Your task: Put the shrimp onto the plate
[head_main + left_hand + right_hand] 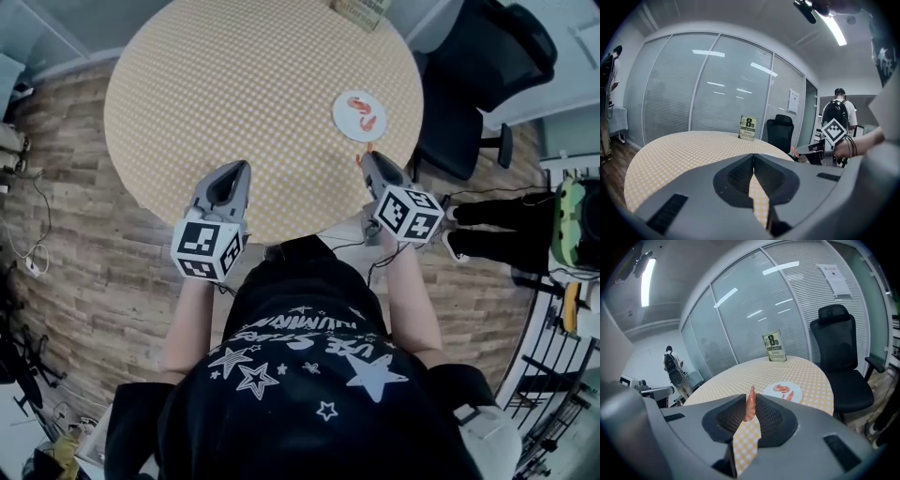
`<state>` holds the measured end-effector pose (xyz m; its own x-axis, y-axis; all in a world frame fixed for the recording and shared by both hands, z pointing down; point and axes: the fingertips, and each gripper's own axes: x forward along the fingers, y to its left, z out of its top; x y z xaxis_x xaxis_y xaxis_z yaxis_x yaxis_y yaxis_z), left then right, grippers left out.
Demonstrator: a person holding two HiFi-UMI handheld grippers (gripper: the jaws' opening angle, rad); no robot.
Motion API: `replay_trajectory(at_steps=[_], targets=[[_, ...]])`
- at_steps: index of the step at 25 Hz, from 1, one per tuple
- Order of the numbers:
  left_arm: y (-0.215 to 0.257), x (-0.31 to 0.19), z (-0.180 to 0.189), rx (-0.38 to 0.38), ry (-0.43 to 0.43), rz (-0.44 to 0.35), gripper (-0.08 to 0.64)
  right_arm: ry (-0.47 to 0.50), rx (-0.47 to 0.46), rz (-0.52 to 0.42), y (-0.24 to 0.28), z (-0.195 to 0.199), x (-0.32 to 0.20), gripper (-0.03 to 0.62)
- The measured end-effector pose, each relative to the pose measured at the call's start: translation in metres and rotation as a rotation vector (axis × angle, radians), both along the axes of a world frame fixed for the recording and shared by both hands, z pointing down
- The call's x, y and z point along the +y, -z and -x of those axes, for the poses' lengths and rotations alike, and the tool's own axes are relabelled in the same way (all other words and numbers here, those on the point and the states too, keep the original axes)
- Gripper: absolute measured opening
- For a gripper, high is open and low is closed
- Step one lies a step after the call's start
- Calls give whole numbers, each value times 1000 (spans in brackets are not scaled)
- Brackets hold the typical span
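Note:
A white plate (359, 117) with two orange shrimp (357, 104) lies near the right edge of the round table (253, 103). My right gripper (364, 159) hovers just this side of the plate, shut on another shrimp (750, 404) that sticks up between its jaws. In the right gripper view the plate (782, 391) shows ahead and to the right. The left gripper (243, 167) hangs over the table's near edge with its jaws closed on nothing; its tips (753, 157) meet in the left gripper view.
A book (360, 11) stands at the table's far edge. A black office chair (478, 80) sits right of the table. A person with a backpack (838, 115) stands in the distance. Cables lie on the wood floor at left.

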<state>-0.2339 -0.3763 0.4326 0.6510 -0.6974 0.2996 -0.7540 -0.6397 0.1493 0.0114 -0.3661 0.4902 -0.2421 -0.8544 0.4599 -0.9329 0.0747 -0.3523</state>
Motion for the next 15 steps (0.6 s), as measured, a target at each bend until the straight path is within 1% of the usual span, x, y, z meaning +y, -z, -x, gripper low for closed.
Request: replay_trajectory(at_steps=[3,8,11,15], targets=[[2,-16,-6,-13,-7,-6,8,1,-12,-8,-5,0,-21,71],[4,-43,-27,-38,-69,-4,8,-14,-34,-9,-12,1,-51,71],[3,-60,-45,-59,-108,-6,8,-20,-26,9,-22,-3,-62,71],[3,-79,-67,-59,-143,4,8,-31,5,30,-31,-11,-71,71]])
